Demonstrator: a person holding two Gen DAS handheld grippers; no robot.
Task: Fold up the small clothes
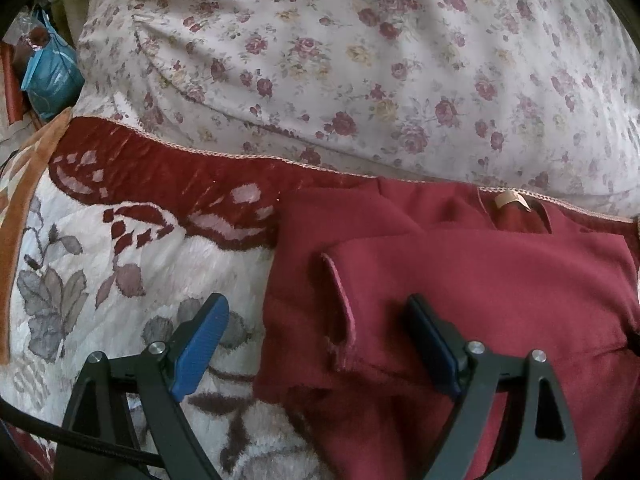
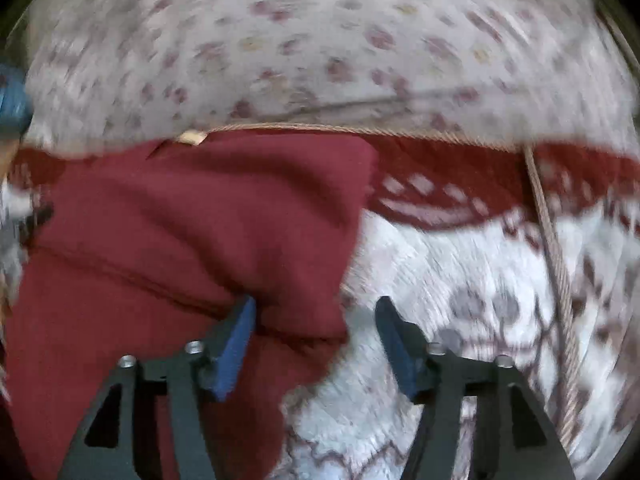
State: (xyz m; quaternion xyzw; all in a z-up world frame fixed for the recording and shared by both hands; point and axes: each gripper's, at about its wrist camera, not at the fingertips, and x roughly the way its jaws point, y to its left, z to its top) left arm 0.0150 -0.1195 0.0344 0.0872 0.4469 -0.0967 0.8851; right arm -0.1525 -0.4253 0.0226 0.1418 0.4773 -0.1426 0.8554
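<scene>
A dark red small garment [image 1: 460, 288] lies on a plush white-and-red blanket [image 1: 132, 264], with a sleeve folded across its front and a tan neck label [image 1: 510, 199] at its far edge. My left gripper [image 1: 318, 312] stands wide open over the garment's left edge; its blue pads [image 1: 198, 348] touch nothing. In the blurred right wrist view the same garment [image 2: 180, 240] fills the left half. My right gripper [image 2: 316, 312] is open over the garment's right edge, its left pad [image 2: 236, 352] on the cloth and the right one above the blanket [image 2: 460, 272].
A floral pillow [image 1: 360, 60] rises right behind the garment. A blue packet [image 1: 52, 76] and clutter sit at the far left. A braided cord [image 2: 556, 280] runs down the blanket on the right.
</scene>
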